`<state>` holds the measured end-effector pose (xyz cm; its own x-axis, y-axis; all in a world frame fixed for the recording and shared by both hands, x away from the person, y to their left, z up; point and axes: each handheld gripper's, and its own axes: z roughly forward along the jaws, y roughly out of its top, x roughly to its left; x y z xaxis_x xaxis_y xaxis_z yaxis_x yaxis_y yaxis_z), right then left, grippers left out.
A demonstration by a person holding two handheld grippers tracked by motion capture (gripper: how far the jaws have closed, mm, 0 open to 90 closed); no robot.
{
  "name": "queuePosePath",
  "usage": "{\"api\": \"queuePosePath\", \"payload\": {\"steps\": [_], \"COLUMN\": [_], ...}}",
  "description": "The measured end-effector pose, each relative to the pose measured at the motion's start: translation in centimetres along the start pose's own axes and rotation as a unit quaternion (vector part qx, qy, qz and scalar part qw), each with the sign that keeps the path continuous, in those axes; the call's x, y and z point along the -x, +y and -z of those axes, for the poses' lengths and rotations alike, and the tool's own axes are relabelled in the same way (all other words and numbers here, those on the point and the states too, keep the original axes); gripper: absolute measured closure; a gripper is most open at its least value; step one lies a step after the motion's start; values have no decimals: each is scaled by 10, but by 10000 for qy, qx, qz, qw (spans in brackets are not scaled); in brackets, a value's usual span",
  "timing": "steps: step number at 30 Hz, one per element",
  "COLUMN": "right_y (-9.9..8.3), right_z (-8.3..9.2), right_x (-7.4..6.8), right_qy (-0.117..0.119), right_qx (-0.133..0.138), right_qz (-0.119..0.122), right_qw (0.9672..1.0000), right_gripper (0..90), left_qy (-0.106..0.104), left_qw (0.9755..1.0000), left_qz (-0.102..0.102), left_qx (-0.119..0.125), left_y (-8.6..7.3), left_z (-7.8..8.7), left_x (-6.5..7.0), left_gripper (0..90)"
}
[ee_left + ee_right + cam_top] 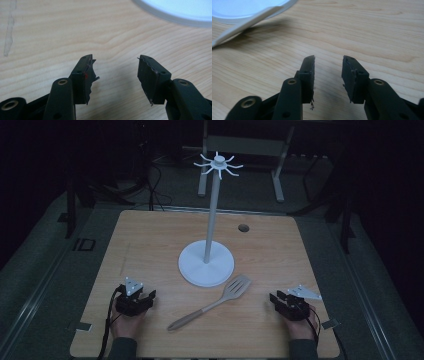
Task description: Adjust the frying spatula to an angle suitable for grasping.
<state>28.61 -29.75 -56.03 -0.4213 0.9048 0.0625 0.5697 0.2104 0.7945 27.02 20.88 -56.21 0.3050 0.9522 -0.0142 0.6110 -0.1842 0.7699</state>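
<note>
A white rack (206, 262) with a round base, a tall pole and hooks (218, 165) at its top stands mid-table. A slotted spatula (215, 302) with a wooden-coloured handle lies in front of the base, its head pointing to the back right. My left gripper (148, 294) rests near the front left of the table, open with nothing between its jaws (115, 67). My right gripper (275, 297) rests at the front right, also open and empty (328, 65). The rack's base edge (175, 17) shows at the top right of the left gripper view. The spatula's edge (242, 26) shows at the top left of the right gripper view.
The wooden table (150, 245) has a small dark hole (243, 227) near its back edge. Dark floor, cables and the legs of a white stand (277, 175) lie beyond the table. Bare wood lies to the left and right of the rack.
</note>
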Motion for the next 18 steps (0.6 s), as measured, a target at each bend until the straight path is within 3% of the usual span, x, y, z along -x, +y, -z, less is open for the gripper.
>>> {"api": "queuePosePath", "payload": {"steps": [1, 6, 18], "right_y": [2, 6, 28], "right_z": [1, 4, -1], "right_x": [-3, -8, -20], "right_qy": [11, 35, 256], "right_qx": [53, 174, 36], "right_qz": [65, 138, 390], "right_qw": [10000, 9997, 9989], "right_gripper": [640, 667, 715], "left_qy": [-3, 1, 45], "left_qw": [9999, 9998, 9999], "left_qz": [30, 157, 99], "left_qx": [108, 146, 82], "left_y": [1, 0, -1], "left_z": [3, 5, 5], "left_x": [0, -4, -2], "left_gripper": [464, 465, 474]}}
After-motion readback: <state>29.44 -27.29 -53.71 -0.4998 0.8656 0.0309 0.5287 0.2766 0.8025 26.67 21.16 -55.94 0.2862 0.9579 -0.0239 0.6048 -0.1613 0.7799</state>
